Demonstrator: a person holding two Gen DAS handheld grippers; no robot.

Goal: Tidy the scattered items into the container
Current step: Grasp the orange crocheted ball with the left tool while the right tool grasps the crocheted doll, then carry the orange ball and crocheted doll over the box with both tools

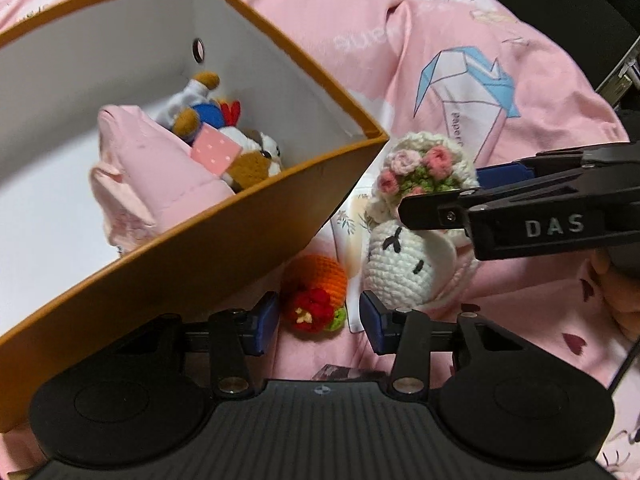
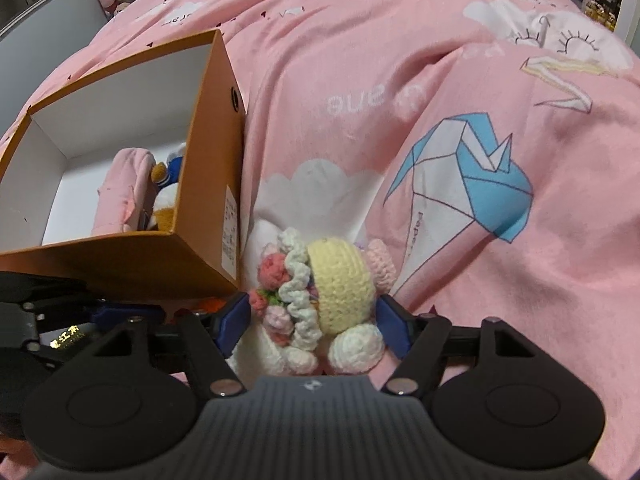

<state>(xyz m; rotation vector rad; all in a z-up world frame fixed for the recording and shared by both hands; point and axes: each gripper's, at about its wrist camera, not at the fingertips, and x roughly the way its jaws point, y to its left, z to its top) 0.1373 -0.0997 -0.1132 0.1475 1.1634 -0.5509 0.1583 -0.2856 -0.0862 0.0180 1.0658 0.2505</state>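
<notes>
An orange box (image 1: 160,280) with a white inside stands on the pink bedspread and holds a pink cloth (image 1: 160,168) and two plush toys (image 1: 248,152). Just outside its near corner lies an orange and red crocheted piece (image 1: 316,300), between the fingers of my left gripper (image 1: 320,326), which is open with gaps on both sides. Beside it lies a white crocheted doll (image 2: 320,300) with a flower hat. My right gripper (image 2: 314,322) straddles the doll, blue pads close to both sides, and the doll rests on the bed.
A white card with a leaf print (image 1: 348,220) lies under the doll. The box's wall (image 2: 212,140) rises just left of the doll. The pink bedspread (image 2: 440,80) stretches away to the right and far side. A hand (image 1: 624,304) shows at the right edge.
</notes>
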